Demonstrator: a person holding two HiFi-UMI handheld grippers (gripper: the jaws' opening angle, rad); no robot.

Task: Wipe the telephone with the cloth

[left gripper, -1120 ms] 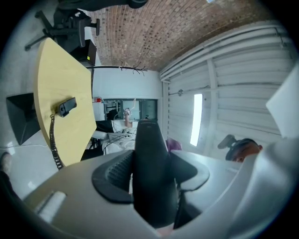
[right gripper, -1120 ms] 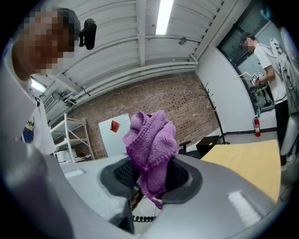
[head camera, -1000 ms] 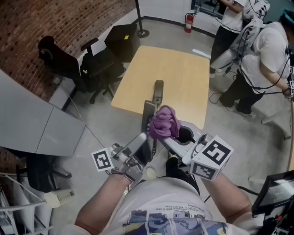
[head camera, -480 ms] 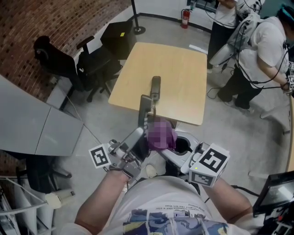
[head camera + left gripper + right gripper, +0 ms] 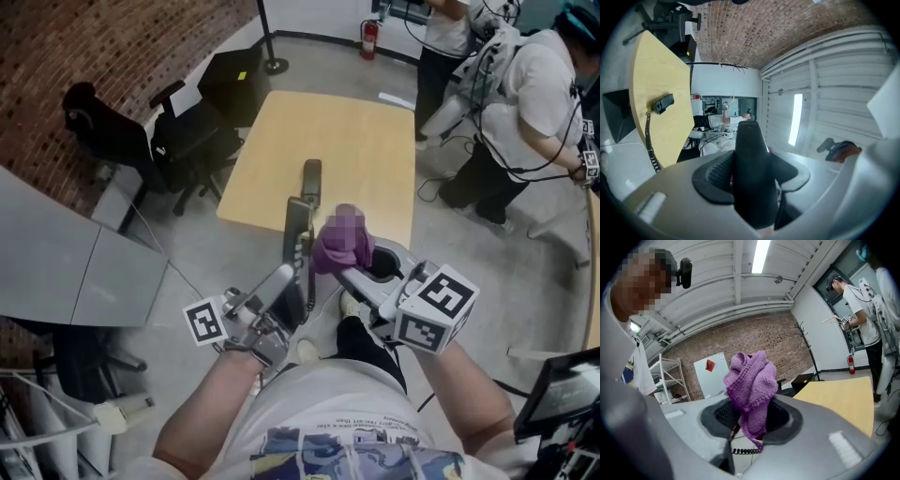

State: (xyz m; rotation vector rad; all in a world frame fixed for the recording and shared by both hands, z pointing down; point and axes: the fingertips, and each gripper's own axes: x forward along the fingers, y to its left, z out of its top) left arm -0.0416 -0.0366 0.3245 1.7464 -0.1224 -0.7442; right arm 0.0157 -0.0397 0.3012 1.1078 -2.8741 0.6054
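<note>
Left gripper (image 5: pixel 752 168) is clamped on the black telephone (image 5: pixel 752 187), its jaws wide around the body, which juts up and out past the pads. Right gripper (image 5: pixel 750 416) is closed on a bunched purple knitted cloth (image 5: pixel 750 380). From the head view, the cloth (image 5: pixel 337 255) sits just beside the telephone's (image 5: pixel 298 239) right side, in the air short of the worktop (image 5: pixel 366 141); contact unclear. A second black piece (image 5: pixel 310 178) lies on the worktop, with a coiled cord (image 5: pixel 650 140) running off it.

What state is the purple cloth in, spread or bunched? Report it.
Bunched. The cloth stands as a crumpled wad pinched between the right gripper's jaws.
</note>
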